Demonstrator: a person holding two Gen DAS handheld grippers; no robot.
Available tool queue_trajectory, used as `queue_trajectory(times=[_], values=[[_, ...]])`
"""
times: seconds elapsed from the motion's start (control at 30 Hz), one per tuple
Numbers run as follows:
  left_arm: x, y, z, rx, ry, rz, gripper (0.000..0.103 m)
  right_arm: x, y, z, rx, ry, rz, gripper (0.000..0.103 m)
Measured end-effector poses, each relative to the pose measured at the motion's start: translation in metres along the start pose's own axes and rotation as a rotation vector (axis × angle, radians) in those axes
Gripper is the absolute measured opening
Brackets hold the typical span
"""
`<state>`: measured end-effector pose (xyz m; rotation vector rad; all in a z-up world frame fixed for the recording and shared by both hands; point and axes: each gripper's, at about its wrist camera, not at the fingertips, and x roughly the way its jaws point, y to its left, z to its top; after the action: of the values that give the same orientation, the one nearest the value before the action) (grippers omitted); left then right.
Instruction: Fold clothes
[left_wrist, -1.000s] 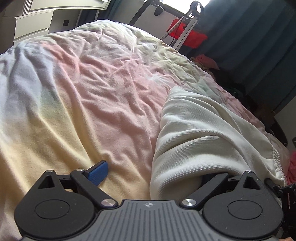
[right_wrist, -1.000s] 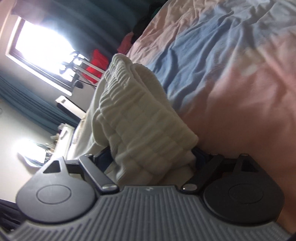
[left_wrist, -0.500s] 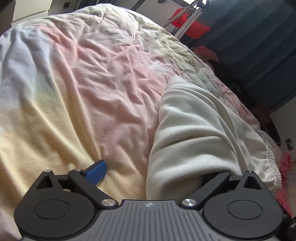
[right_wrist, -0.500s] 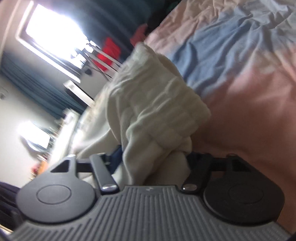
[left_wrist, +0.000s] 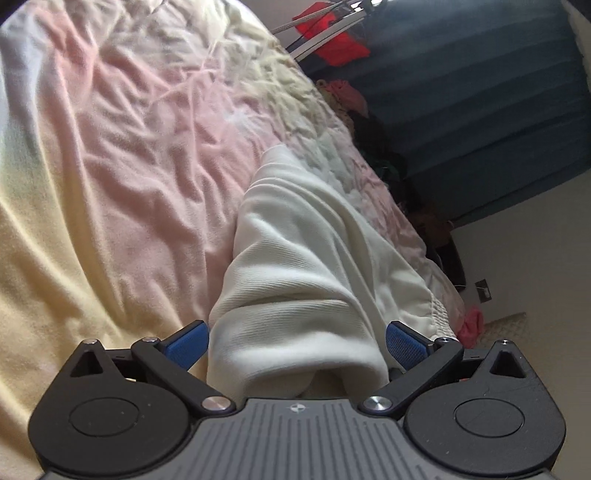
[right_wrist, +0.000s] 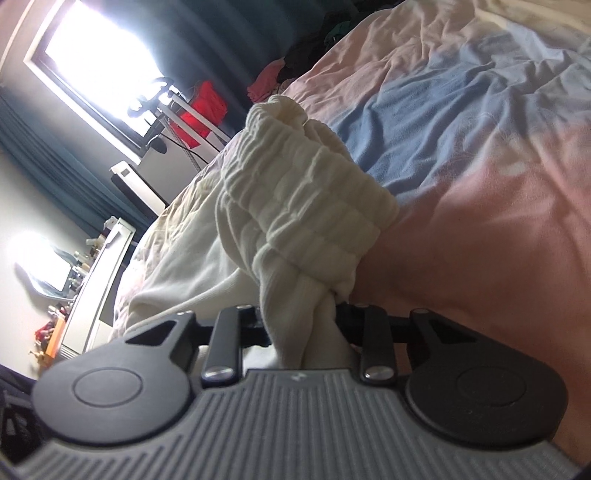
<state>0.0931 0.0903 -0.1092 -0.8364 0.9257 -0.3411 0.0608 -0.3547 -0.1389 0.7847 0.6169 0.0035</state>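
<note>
Left gripper (left_wrist: 295, 341): blue pads (left_wrist: 186, 341) spread wide apart, a thick fold of the white garment (left_wrist: 306, 280) lying between them, not pinched. Beyond it, same garment running away in long ribbed folds across the bedspread (left_wrist: 110, 177), gathered waistband edge at the right. Bedspread pastel, yellow near, pink further, heavily creased. Past the bed's far edge, dark clothes heaped on the floor, a pink item (left_wrist: 345, 92) among them, then a teal curtain (left_wrist: 480, 110); red fabric (left_wrist: 340, 40) on a pale rack at top.

Right gripper (right_wrist: 308, 325): fingers drawn in close, clamped on a bunched twist of the white garment (right_wrist: 306, 229); pads themselves hidden by cloth. Just ahead, the elastic waistband standing up in a puckered roll, lifted off the bedspread (right_wrist: 480, 184), rest of the cloth trailing left and down. Bedspread here pink near, blue band further, pale beyond. Far back: white dresser (right_wrist: 107, 266) with small clutter on top at the left, red fabric (right_wrist: 201, 107) on the rack, bright window (right_wrist: 99, 70) flanked by the teal curtain (right_wrist: 44, 155).
</note>
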Motion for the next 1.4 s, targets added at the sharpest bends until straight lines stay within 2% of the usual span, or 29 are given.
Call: queue_trajectory(times=[0.1,0.13,0.23,0.3,0.33,0.4,0.5,0.6,0.67,0.8,0.9,1.0,1.17,1.3,1.4], values=[[0.021,0.011,0.005,-0.058,0.052,-0.007,0.094,0.002,0.001,-0.001,0.0,-0.002,-0.002,0.031],[0.023,0.012,0.005,-0.065,0.045,-0.012,0.093,0.003,0.002,-0.001,-0.001,-0.003,-0.003,0.031],[0.021,0.009,0.003,-0.034,0.018,-0.002,0.083,0.003,0.002,-0.002,0.001,-0.005,-0.006,0.031],[0.018,0.004,0.001,0.005,-0.006,0.012,0.068,0.003,0.005,-0.003,-0.009,-0.011,-0.011,0.031],[0.016,0.002,0.0,0.024,-0.018,0.017,0.064,0.002,0.007,-0.003,-0.015,-0.015,-0.013,0.031],[0.011,-0.003,-0.001,0.052,-0.043,0.011,0.05,-0.004,0.012,-0.002,-0.024,-0.037,-0.003,0.031],[-0.001,-0.011,0.002,0.071,-0.071,-0.065,0.038,-0.026,0.027,0.001,-0.038,-0.092,0.033,0.028],[-0.013,-0.021,0.015,0.025,-0.061,-0.214,0.034,-0.066,0.054,0.009,-0.086,-0.178,0.09,0.026],[-0.016,-0.042,0.024,0.035,-0.04,-0.271,0.033,-0.088,0.064,0.023,-0.091,-0.221,0.119,0.026],[0.0,-0.112,0.037,0.128,-0.005,-0.29,0.032,-0.118,0.062,0.064,-0.061,-0.27,0.138,0.026],[0.038,-0.175,0.046,0.197,0.042,-0.283,0.031,-0.118,0.044,0.112,-0.037,-0.307,0.105,0.026],[0.098,-0.24,0.055,0.261,0.069,-0.274,0.031,-0.107,0.02,0.169,-0.005,-0.349,0.059,0.026],[0.219,-0.344,0.074,0.305,0.109,-0.242,0.031,-0.089,-0.022,0.265,0.047,-0.418,-0.017,0.026],[0.31,-0.408,0.082,0.363,0.111,-0.219,0.031,-0.066,-0.055,0.334,0.079,-0.475,-0.084,0.026],[0.371,-0.44,0.087,0.404,0.131,-0.204,0.031,-0.042,-0.083,0.363,0.094,-0.513,-0.147,0.026]])
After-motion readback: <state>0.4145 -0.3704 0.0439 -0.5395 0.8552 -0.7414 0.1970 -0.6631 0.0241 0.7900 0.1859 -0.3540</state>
